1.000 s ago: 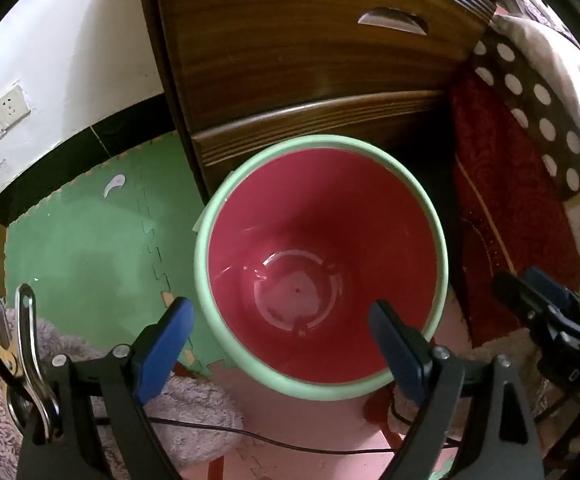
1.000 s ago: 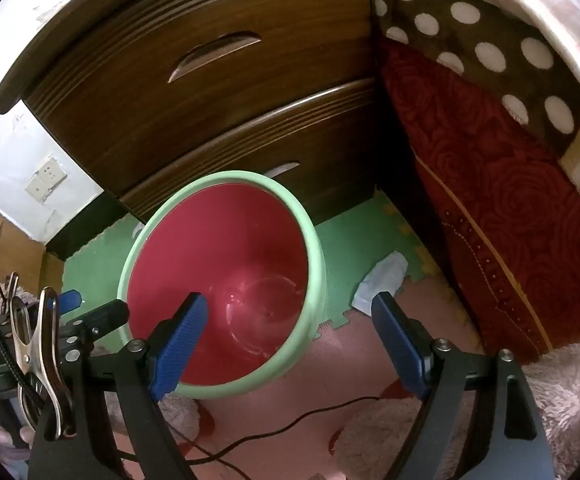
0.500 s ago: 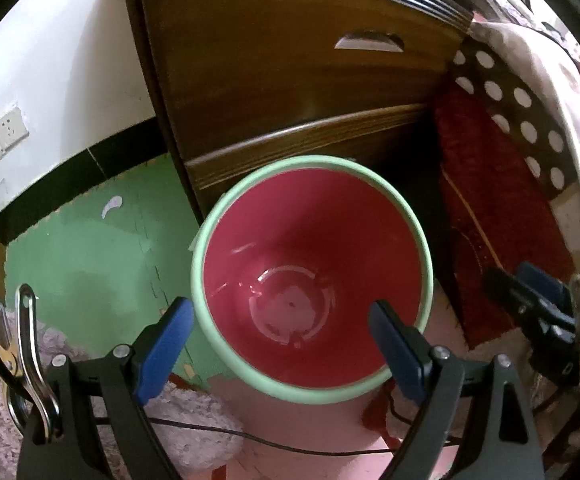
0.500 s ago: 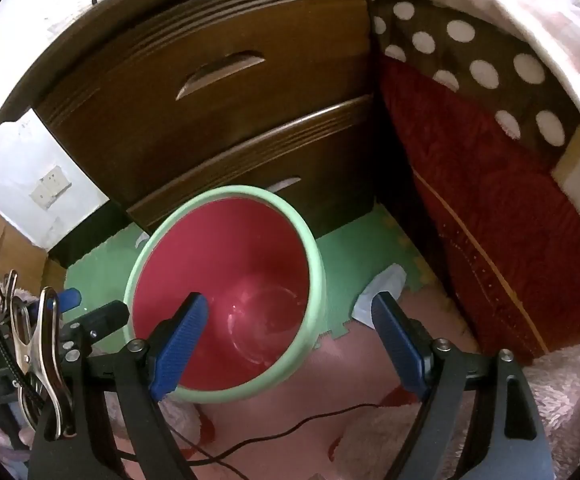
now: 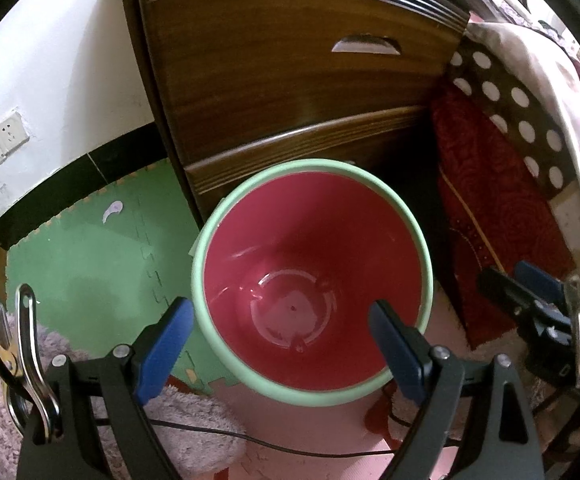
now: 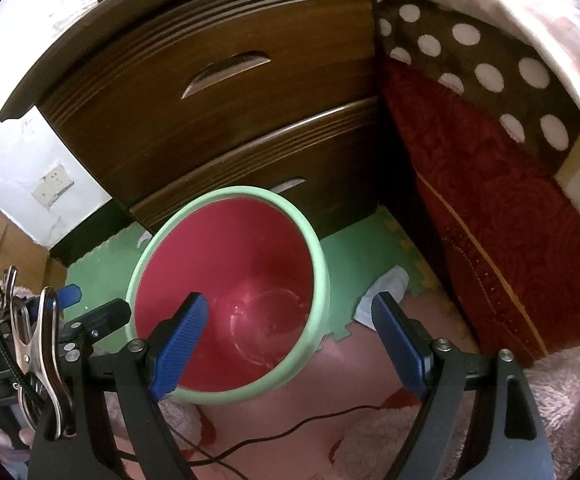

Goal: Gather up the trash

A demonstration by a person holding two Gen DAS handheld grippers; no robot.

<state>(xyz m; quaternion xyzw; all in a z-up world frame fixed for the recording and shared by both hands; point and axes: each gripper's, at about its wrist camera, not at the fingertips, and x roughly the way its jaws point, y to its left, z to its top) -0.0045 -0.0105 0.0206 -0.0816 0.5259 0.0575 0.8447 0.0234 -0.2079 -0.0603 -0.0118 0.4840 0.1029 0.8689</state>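
Note:
A bin with a pale green rim (image 5: 210, 240) and a red inside stands on the floor mat against a dark wooden nightstand; its bottom is bare. My left gripper (image 5: 280, 340) hovers open above it, blue pads on either side of the near rim. My right gripper (image 6: 290, 340) is open too, over the bin's right side (image 6: 318, 268). A crumpled white tissue (image 6: 383, 290) lies on the green mat right of the bin, just beyond the right pad. A small white scrap (image 5: 112, 211) lies on the mat left of the nightstand.
The nightstand (image 6: 230, 128) with two drawers fills the back. A bed with a red patterned cover (image 6: 489, 232) walls off the right. A black cable (image 6: 290, 430) crosses the pink mat in front. Fluffy rugs (image 5: 194, 424) lie near both front corners.
Both grippers have risen and drawn back a little, so the bin looks smaller and lower in both views. Both stay open and nothing was picked up.

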